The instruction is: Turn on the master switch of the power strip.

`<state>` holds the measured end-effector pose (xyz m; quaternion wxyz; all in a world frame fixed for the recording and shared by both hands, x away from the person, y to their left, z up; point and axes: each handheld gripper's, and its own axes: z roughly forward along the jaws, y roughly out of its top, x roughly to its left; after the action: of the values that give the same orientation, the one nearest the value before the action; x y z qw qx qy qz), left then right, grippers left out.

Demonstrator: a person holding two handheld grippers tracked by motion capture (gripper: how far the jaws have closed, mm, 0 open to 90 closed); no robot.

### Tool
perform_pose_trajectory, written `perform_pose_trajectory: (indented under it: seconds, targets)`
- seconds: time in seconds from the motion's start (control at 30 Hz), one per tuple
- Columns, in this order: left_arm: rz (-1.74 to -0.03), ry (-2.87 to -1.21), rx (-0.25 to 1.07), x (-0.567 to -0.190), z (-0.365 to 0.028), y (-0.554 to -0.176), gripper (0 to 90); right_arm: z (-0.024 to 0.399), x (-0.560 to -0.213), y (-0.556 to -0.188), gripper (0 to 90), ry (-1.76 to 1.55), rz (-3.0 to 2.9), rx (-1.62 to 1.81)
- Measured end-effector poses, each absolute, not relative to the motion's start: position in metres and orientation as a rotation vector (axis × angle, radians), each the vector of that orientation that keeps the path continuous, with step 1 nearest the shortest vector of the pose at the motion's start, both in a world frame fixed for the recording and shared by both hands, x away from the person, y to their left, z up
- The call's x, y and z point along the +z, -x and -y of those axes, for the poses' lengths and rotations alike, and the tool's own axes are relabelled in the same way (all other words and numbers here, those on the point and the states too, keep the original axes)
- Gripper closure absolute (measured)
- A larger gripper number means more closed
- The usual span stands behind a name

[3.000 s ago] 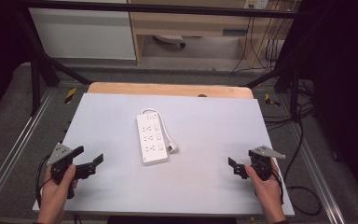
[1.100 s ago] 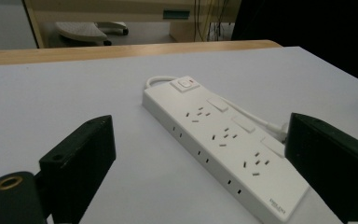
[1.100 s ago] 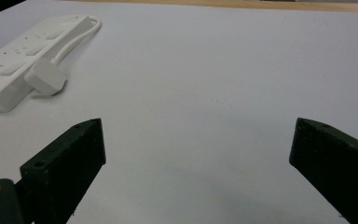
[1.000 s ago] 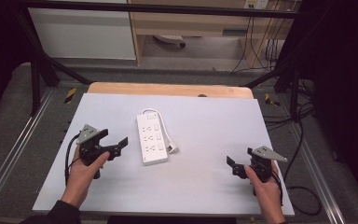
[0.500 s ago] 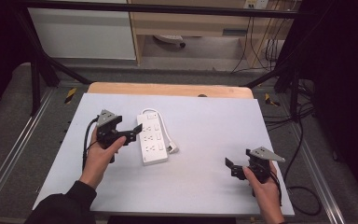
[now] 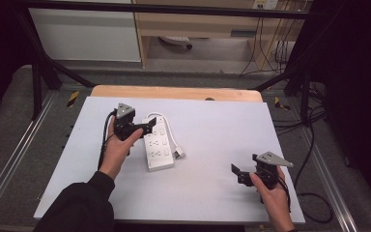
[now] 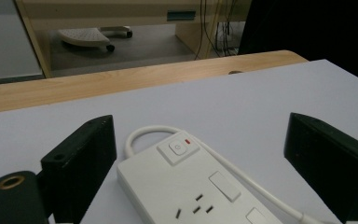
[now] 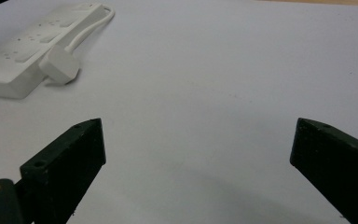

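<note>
On the white table (image 6: 212, 145), a power strip (image 6: 157, 145) lies flat near the middle, its cord looped alongside. The left gripper (image 6: 142, 129) straddles the strip's switch end, jaws wide and empty, apparently lined up to grasp; the right gripper (image 6: 239, 174) waits well apart, also wide open. No containers present.

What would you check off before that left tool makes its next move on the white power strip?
1. Left tool open: ok, jaws stand wide apart.
2. Power strip between its jaws: ok, the switch end lies in the gap in the left gripper view.
3. Jaws touching the strip: cannot tell.
4. Strip flat on the white table: ok.
5. Cord and plug out of the way: not ok, the cord loops round the switch end and runs along the strip's side.
6. Right tool clear: ok, open and well away from the strip.
</note>
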<state>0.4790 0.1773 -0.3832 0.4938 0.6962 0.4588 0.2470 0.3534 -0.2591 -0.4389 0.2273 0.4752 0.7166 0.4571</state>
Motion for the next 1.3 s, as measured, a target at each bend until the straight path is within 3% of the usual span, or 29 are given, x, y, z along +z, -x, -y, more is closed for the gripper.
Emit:
perform_pose_trajectory:
  seconds: [0.27, 0.47, 1.3]
  targets:
    - [-1.146, -1.736, 0.633, -0.395, -0.164, -0.494, 11.4, 0.259, -0.437, -0.349, 3.6, -1.303, -1.961, 1.260]
    - [-1.154, -1.758, 0.666, -0.395, -0.152, -0.504, 7.8, 0.259, -0.438, -0.349, 3.5, -1.308, -1.965, 1.257]
    - [-1.213, -1.811, 0.646, -0.399, -0.147, -0.535, 9.5, 0.261, -0.438, -0.350, 3.5, -1.316, -1.971, 1.273]
